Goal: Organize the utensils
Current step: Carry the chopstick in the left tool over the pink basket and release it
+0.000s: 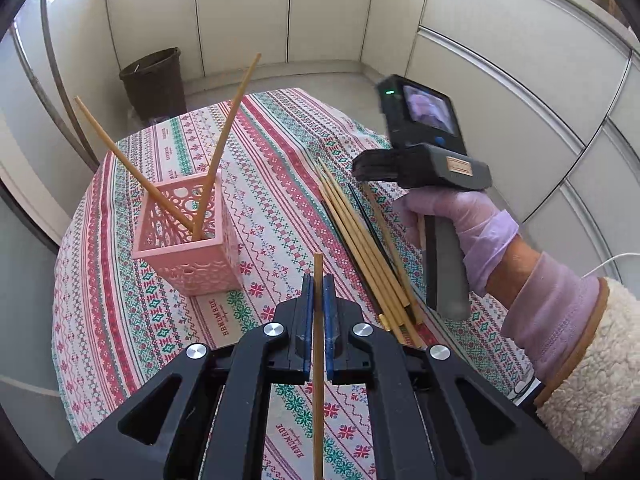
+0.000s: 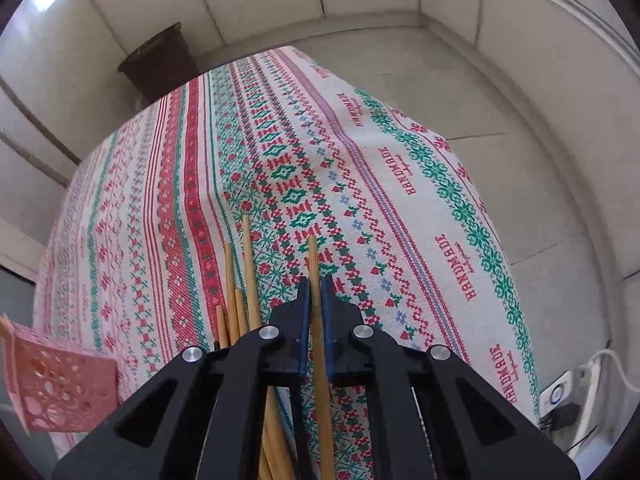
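**Mia:** What is the left gripper (image 1: 318, 286) doing?

**Ben:** Its two blue pads are pressed on one bamboo chopstick (image 1: 318, 360); the stick runs straight between them and its tip pokes out past the fingers; it is held up over the tablecloth (image 1: 280, 200), close to the pink holder (image 1: 188, 236).

**Mia:** What is in the pink holder?

**Ben:** Two bamboo chopsticks stand in it; one (image 1: 132, 168) leans to the left and the other (image 1: 230, 140) leans to the right; they cross low down inside; the holder has round holes in its walls and stands on the cloth.

**Mia:** And the right gripper (image 2: 315, 292)?

**Ben:** It is squeezed on a second bamboo chopstick (image 2: 320, 360) too; the stick goes through the middle of the pads and sticks out in front; in the left camera the gloved right hand (image 1: 460, 224) holds the handle of that gripper above the pile.

**Mia:** Where are the other sticks?

**Ben:** A loose pile of chopsticks (image 1: 360, 240) lies on the cloth, to the right of the holder; most are bamboo and some are dark; they lie side by side, touching, some over others; in the right camera a few bamboo tips (image 2: 240, 280) show just left of the fingers.

**Mia:** Anything else?

**Ben:** A brown bin (image 1: 154, 80) stands on the floor past the far edge of the table.
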`<move>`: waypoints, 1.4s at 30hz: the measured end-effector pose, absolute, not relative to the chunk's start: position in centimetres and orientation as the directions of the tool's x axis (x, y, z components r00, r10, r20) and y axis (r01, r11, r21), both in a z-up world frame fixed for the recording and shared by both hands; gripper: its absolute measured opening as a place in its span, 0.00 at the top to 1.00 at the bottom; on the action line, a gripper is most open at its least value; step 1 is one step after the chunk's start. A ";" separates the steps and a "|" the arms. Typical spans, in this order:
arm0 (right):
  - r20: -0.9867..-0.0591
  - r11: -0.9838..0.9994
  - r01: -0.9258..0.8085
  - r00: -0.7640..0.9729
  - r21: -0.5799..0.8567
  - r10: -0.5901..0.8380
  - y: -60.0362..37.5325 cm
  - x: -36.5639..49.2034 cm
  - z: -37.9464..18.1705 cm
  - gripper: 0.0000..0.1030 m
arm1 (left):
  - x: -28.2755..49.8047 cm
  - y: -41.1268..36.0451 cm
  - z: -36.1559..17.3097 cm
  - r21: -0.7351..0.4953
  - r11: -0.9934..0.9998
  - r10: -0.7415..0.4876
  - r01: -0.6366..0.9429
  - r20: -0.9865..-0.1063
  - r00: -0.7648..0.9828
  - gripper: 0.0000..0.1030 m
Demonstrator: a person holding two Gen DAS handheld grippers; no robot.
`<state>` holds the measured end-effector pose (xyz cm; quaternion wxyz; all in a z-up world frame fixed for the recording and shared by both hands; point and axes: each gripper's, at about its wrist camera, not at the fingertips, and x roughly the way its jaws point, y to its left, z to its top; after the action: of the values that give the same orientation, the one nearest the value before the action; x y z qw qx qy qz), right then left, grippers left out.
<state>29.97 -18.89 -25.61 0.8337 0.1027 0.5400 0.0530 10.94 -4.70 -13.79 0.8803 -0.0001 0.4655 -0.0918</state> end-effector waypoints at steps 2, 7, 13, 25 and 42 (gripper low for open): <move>-0.862 0.962 0.034 0.453 0.272 0.227 -20.1 29.3 -23.8 0.94 | 10.7 -4.1 -13.2 -0.112 0.981 -0.181 0.155 -0.809 0.560 0.96; -0.811 0.951 0.025 0.530 0.309 0.249 -21.9 26.5 -18.2 0.94 | 10.0 -3.6 -11.5 -0.150 0.976 -0.217 0.161 -0.770 0.600 0.96; -0.779 0.942 0.002 0.563 0.337 0.277 -23.6 22.0 -13.9 0.94 | 8.8 -3.7 -9.5 -0.169 0.968 -0.251 0.187 -0.722 0.645 0.96; -0.690 0.921 -0.098 0.633 0.378 0.351 -23.6 17.9 -7.2 0.94 | 7.1 -2.4 -5.1 -0.220 0.962 -0.263 0.160 -0.605 0.752 0.96; -0.550 0.842 -0.202 0.677 0.500 0.489 -21.9 17.4 -1.4 0.94 | 9.7 5.6 4.6 -0.269 0.961 -0.050 -0.067 -0.406 0.912 0.96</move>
<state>17.42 -21.86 -1.41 0.8928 0.2038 0.3522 0.1933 9.70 5.57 4.56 0.9678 -0.1399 0.2092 0.0043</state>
